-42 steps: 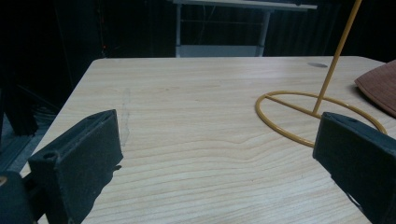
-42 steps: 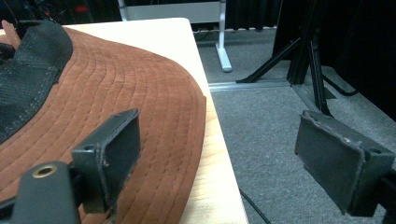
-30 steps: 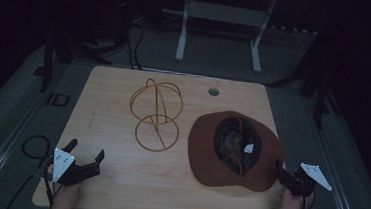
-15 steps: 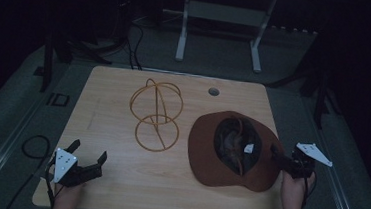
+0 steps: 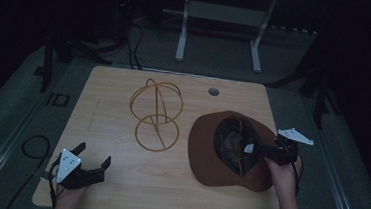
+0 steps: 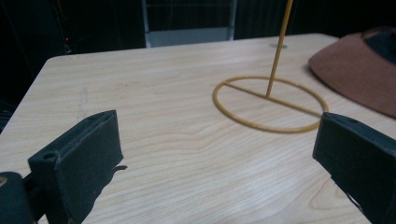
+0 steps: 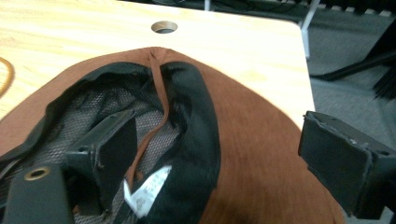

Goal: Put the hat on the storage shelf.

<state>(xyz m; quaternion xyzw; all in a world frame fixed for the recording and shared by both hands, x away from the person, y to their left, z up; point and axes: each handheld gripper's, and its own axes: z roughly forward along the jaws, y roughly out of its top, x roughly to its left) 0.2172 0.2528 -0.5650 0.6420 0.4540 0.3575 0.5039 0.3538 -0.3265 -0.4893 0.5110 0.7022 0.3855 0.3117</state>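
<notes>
Basically, hat [image 5: 209,151]: brown, wide brim, upside down on the right part of the table [image 5: 118,99]; black mesh lining, brown strap across the inside, small white tag [image 7: 148,188].
right gripper [image 5: 264,150]: jaws spread wide over the hat's near-right edge; one jaw inside the crown, the other outside over the brim, gripping nothing.
left gripper [image 5: 92,164]: jaws wide apart, holding nothing, near-left corner of the table.
wire stand [image 5: 155,113]: yellow, ring base flat, sphere frame above; just left of the hat.
</notes>
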